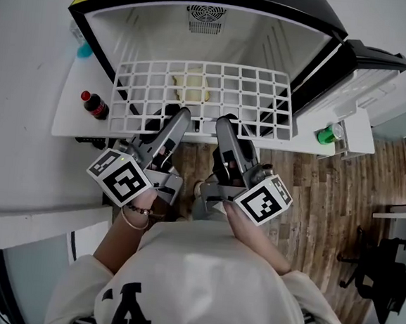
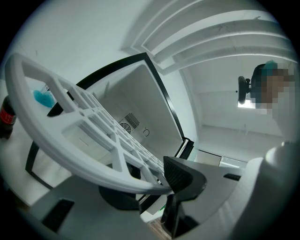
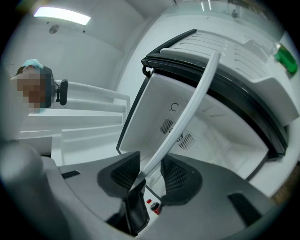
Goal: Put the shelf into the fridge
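I have both tools clamped on the shelf (image 1: 201, 98). My left tool (image 1: 181, 115) pinches its near rim, and my right tool (image 1: 225, 121) grips the same edge just beside it (the white bar runs straight between its jaws). The white grid lies across the mouth of the open fridge (image 1: 256, 35), whose door (image 1: 361, 87) is swung right. A cola bottle (image 1: 93, 104) stands off to the left.
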`<state>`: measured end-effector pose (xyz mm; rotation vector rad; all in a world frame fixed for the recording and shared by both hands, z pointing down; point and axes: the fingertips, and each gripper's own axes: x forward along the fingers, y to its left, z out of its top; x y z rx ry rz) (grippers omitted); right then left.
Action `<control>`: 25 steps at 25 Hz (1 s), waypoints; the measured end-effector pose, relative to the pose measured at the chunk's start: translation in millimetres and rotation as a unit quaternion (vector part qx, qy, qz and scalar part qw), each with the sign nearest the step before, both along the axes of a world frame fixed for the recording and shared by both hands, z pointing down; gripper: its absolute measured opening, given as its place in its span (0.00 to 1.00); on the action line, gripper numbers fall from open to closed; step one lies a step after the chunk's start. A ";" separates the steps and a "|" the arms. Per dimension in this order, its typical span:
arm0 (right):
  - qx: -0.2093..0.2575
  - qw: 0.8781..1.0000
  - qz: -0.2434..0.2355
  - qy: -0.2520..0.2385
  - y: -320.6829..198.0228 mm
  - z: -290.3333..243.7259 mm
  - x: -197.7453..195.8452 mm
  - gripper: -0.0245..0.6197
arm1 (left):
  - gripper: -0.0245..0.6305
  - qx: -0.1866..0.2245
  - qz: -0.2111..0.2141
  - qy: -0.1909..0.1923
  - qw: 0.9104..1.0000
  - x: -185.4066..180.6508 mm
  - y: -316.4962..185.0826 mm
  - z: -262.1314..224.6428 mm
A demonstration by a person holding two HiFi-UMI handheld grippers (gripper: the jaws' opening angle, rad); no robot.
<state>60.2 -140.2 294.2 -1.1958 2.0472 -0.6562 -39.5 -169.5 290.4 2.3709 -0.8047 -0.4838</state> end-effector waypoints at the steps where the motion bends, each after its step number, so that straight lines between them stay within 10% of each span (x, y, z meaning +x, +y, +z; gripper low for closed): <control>1: 0.001 1.000 0.000 0.002 -0.1 -0.6 0.0 0.25 | 0.26 -0.001 0.000 0.000 1.000 0.1 -0.2 -0.4; 25: 0.025 0.999 -0.034 -0.007 -10.1 -14.7 -3.0 0.27 | 0.28 -0.013 -0.002 0.008 1.000 -1.3 -5.5 -9.8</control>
